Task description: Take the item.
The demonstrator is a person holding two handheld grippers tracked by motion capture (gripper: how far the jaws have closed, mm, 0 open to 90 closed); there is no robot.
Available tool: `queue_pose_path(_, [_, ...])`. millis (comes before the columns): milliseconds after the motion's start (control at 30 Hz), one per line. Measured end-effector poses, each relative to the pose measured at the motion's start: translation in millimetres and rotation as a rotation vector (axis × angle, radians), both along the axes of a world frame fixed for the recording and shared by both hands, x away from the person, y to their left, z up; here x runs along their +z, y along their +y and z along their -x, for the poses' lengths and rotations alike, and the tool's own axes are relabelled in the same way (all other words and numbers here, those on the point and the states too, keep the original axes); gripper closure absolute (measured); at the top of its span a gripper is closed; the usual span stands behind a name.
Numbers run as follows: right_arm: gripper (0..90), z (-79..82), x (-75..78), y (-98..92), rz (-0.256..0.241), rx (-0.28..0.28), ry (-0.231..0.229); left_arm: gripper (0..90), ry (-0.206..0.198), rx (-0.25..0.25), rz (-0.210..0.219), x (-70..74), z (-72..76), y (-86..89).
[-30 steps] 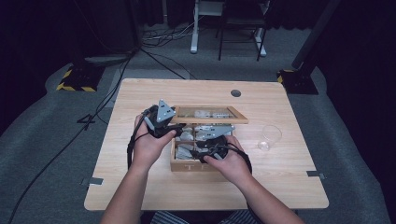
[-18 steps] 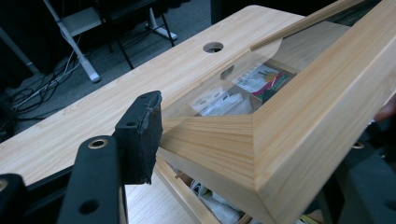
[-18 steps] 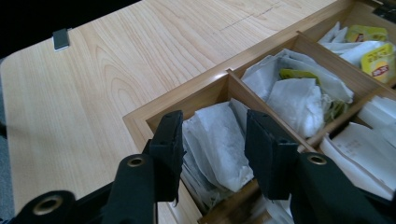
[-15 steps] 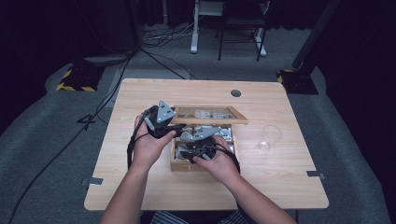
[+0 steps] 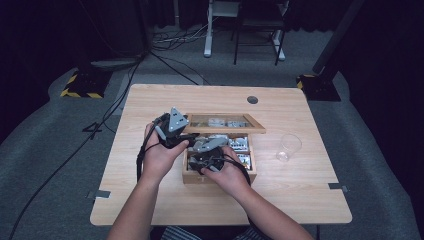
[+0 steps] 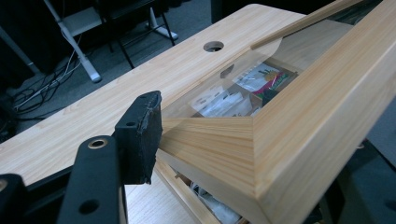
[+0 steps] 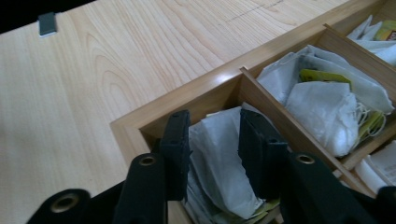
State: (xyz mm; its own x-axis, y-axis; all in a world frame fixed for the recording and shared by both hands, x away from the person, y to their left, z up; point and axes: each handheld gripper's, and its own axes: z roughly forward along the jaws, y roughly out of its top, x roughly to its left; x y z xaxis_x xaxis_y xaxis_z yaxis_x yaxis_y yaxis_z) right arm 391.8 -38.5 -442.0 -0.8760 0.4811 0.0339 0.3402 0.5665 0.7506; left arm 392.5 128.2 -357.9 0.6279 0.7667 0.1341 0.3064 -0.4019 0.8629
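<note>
Compared with a second ago, the right gripper [image 5: 206,159] has moved from the near right part of the wooden box [image 5: 220,176] toward its near left corner and dipped into the compartment there; the left gripper [image 5: 172,134] stays where it was, at the left end of the raised lid [image 5: 226,123].

In the right gripper view the jaws stand apart, one on each side of a white paper tea bag [image 7: 215,154] in the corner compartment, touching or nearly touching its sides but not pressed shut on it. Beyond the divider just right of those jaws, more white tea bags [image 7: 327,100] lie heaped, some with yellow-green tags.

In the left gripper view one black jaw pad [image 6: 140,135] lies against the outer face of the lid's wooden frame; the other jaw is hidden behind the frame, so I cannot tell whether the grip is closed. Through the clear pane beyond that jaw, packets [image 6: 261,77] show with print too blurred to read.

The box sits on a pale wood table [image 5: 150,100] with a round cable hole [image 5: 252,99] far beyond both grippers. A clear plastic cup [image 5: 288,147] stands well to the right of the right gripper. Around the table lie grey carpet, black cables, a yellow-black striped base and white desk legs in a dark room.
</note>
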Motion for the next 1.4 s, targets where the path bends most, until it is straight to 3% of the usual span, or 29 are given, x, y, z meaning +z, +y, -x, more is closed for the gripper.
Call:
queue_pose_path(400, [73.7,-1.4,2.0,-0.4,0.018,-0.007,-0.032,39.8,0.001,0.0,0.002,0.0,0.0,0.0])
queue_pose_path(733, [68.4,1.9,0.1,6.4,0.007,0.018,-0.016,39.8,0.001,-0.001,0.002,-0.1,-0.1,0.0])
queue_pose_path(1400, [82.6,-1.1,-1.0,2.3,0.064,-0.027,-0.079,39.7,0.003,-0.002,0.004,-0.1,-0.1,0.1])
